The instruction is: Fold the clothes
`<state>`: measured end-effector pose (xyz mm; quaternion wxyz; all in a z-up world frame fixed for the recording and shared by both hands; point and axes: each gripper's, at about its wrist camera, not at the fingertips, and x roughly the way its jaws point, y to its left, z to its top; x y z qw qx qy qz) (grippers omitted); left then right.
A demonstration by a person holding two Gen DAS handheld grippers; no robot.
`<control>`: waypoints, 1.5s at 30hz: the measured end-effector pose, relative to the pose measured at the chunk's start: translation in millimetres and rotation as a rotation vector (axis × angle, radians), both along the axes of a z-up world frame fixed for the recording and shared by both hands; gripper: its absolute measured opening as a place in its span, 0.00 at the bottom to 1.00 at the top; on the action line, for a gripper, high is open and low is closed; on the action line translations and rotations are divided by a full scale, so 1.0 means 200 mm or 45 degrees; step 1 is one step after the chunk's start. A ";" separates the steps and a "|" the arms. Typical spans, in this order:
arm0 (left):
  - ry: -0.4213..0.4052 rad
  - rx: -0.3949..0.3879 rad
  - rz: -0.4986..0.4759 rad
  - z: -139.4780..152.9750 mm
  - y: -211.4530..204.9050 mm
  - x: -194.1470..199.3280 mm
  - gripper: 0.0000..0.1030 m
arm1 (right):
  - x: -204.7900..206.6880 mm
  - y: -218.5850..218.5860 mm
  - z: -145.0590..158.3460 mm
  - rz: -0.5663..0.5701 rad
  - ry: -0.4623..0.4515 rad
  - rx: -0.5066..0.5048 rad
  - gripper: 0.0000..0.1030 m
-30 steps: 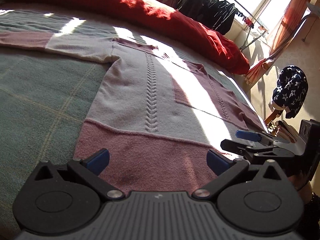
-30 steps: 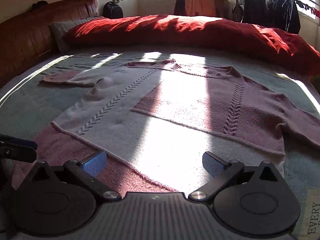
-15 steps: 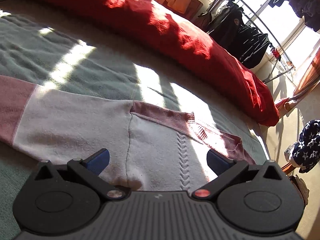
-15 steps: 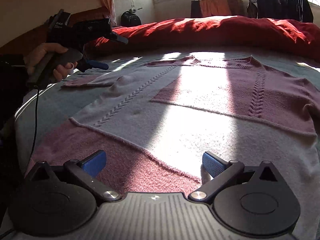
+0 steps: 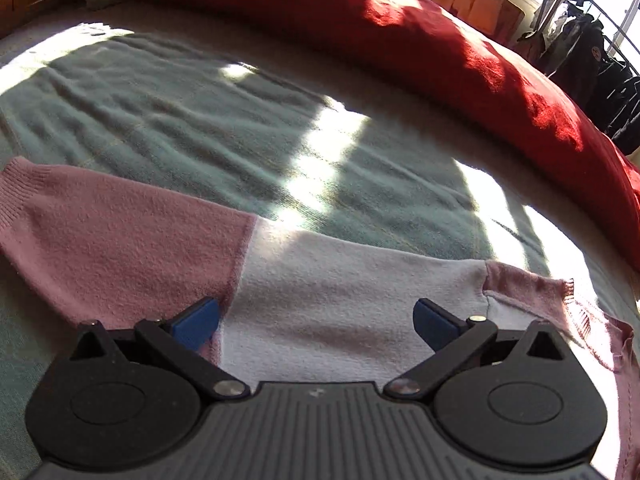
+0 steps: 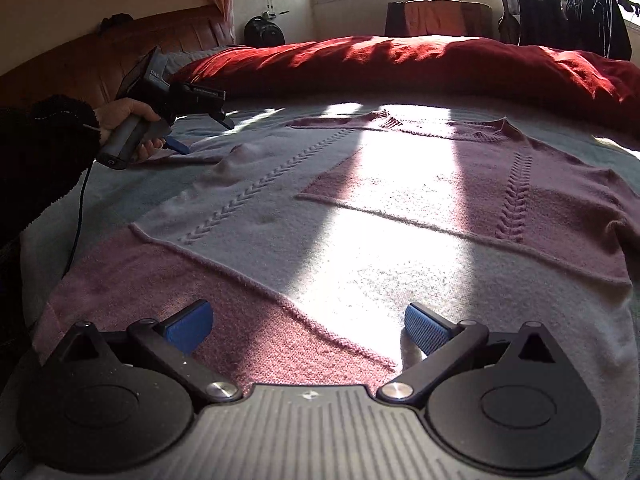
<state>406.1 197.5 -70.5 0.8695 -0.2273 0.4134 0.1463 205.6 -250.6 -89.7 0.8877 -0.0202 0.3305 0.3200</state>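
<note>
A pink and pale grey knit sweater (image 6: 360, 216) lies flat, front up, on the bed. Its left sleeve (image 5: 168, 252) stretches out sideways, pink at the cuff and grey toward the shoulder. My left gripper (image 5: 316, 322) is open and hovers low over the middle of that sleeve; it also shows in the right wrist view (image 6: 200, 132), held in a hand above the sleeve. My right gripper (image 6: 308, 330) is open and empty just above the sweater's bottom hem, near the pink band.
A green blanket (image 5: 200, 120) covers the bed under the sweater. A red duvet (image 6: 400, 64) is bunched along the far side. A wooden headboard (image 6: 80, 68) stands at the left. Dark clothes hang on a rack (image 6: 568, 12) by the window.
My left gripper has moved from the sweater's hem up and left to the outstretched sleeve. My right gripper has shifted slightly left along the hem. Both stay open.
</note>
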 end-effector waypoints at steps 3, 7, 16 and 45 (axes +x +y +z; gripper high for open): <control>-0.059 -0.091 -0.033 0.05 -0.01 -0.03 1.00 | 0.00 0.01 0.00 -0.001 -0.002 -0.005 1.00; -0.076 -0.164 -0.231 0.11 -0.20 0.02 1.00 | 0.01 0.00 -0.01 -0.004 0.004 0.005 1.00; 0.083 -0.034 -0.510 -0.01 -0.61 0.14 0.99 | 0.00 0.00 0.00 -0.004 0.012 -0.013 1.00; 0.072 -0.153 -0.612 0.09 -0.88 -0.21 1.00 | 0.05 -0.12 0.04 -0.043 0.165 0.175 1.00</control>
